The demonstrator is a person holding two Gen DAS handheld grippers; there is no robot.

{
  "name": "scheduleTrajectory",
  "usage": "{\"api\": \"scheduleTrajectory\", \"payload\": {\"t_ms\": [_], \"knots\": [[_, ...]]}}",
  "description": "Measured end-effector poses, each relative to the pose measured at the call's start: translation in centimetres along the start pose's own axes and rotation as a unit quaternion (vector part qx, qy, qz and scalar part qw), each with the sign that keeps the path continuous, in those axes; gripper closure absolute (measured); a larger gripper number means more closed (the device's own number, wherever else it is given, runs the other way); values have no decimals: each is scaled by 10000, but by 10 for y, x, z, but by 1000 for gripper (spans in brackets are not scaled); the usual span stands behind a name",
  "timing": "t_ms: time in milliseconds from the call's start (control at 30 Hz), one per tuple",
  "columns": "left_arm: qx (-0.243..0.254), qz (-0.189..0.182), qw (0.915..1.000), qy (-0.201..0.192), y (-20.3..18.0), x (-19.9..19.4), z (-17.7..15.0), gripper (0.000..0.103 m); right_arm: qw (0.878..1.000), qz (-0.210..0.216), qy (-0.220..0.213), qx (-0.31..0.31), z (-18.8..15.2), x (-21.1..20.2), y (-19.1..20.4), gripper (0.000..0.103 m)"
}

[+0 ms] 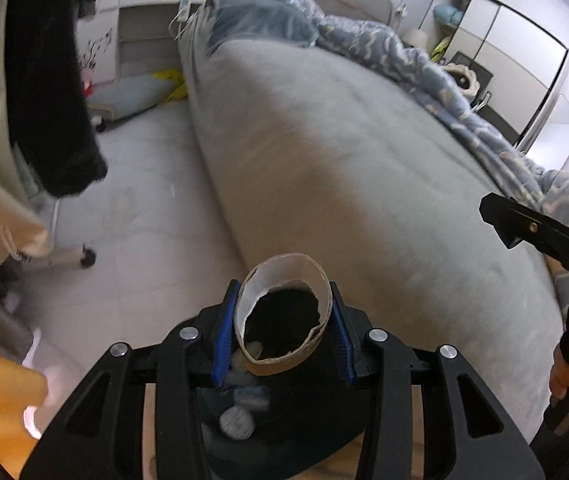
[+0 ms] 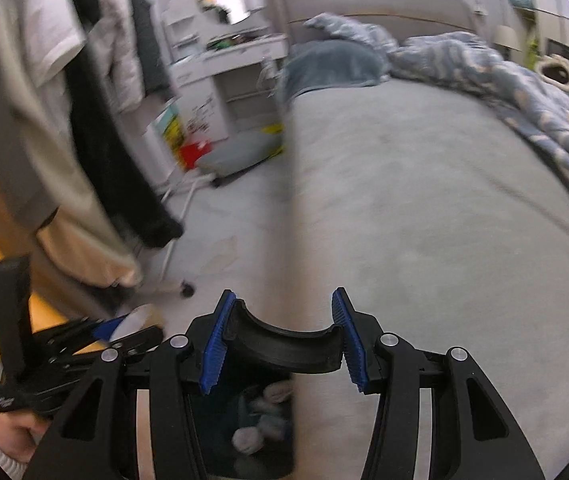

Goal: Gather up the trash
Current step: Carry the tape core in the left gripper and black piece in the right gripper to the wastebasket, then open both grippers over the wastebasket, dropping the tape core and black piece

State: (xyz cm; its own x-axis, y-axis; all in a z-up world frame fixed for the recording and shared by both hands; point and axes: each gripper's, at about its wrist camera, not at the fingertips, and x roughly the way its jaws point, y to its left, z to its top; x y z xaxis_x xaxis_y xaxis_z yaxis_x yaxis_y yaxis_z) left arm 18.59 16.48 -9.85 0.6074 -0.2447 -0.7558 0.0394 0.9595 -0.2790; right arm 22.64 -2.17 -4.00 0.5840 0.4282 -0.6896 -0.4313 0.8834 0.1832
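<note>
So the left claw (image 1: 284,320) is clamped on a cardboard tube (image 1: 284,316), one blue pad (image 1: 222,344) pressed against each side, with the tube's open end facing the camera. It hangs right above a dark trash bin (image 1: 284,432) sitting on the floor at the corner of the bed (image 1: 344,160), and you can see a few crumpled tissue balls (image 1: 236,422) already lying inside. In the right wrist view the same bin (image 2: 244,440) with those tissue balls (image 2: 248,438) shows up low between the fingers.

The right claw (image 2: 282,332) has its blue pads (image 2: 214,348) spread wide apart with nothing between them, hovering over the edge of the grey bed (image 2: 424,220). Off to its left you can spot the left claw (image 2: 124,326) from the side.

Background stuff: a rumpled blue blanket (image 1: 424,68) along the far side of the bed, clothes hanging (image 1: 48,100) on the left, and a white desk (image 2: 224,68) by the headboard.
</note>
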Motion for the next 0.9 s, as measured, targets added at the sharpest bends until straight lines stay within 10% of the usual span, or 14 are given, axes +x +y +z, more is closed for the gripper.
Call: {"api": "scheduleTrajectory", "payload": {"t_ms": [533, 667, 900], "knots": [[-352, -220, 9889, 1430, 71, 52, -65, 58, 9957, 398, 768, -315, -22, 71, 48, 52], [-303, -261, 9870, 1557, 65, 54, -69, 29, 9941, 420, 966, -269, -28, 82, 47, 53], [-109, -186, 9875, 1559, 54, 49, -72, 25, 9906, 361, 1297, -244, -42, 101, 46, 52]]}}
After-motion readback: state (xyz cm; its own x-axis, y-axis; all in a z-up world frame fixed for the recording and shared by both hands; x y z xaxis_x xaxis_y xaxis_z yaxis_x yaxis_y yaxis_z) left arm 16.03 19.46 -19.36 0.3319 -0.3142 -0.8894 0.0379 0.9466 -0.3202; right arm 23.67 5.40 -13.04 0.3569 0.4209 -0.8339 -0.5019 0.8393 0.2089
